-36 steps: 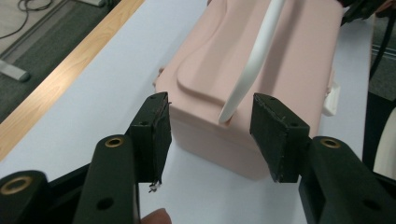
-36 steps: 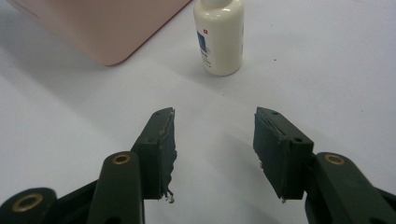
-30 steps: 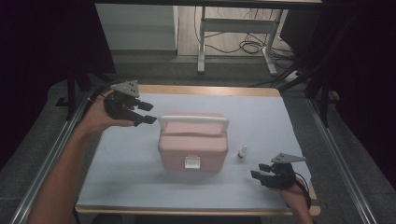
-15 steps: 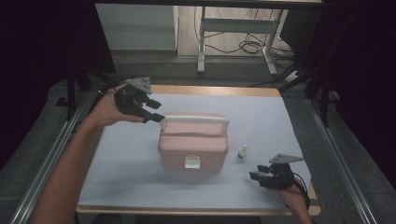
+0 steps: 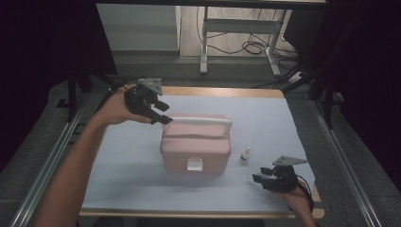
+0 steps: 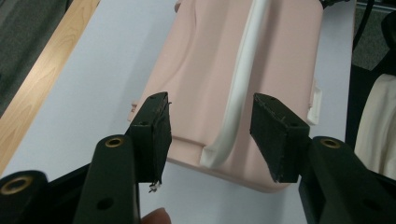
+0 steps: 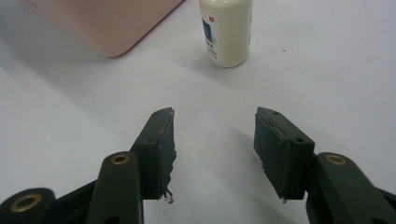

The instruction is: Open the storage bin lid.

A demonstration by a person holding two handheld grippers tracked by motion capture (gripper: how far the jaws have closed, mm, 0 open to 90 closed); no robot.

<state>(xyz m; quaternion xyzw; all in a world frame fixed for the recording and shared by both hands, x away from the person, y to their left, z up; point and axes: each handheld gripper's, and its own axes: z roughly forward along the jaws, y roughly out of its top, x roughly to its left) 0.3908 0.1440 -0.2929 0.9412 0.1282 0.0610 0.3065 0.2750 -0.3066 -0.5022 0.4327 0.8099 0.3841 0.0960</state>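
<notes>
Pink case (image 5: 196, 150) sits mid-surface, white handle (image 5: 201, 121) lying along its top toward the far edge. Left gripper (image 5: 161, 112) hovers at the handle's left end, jaws apart and empty; in the left gripper view the handle (image 6: 243, 84) runs away between the jaws, likely lined up so for a grab. Small white bottle (image 5: 245, 154) stands just right of the case. Right gripper (image 5: 259, 175) rests near the front-right corner, jaws apart, empty, pointed at the bottle (image 7: 226, 30), probably waiting.
</notes>
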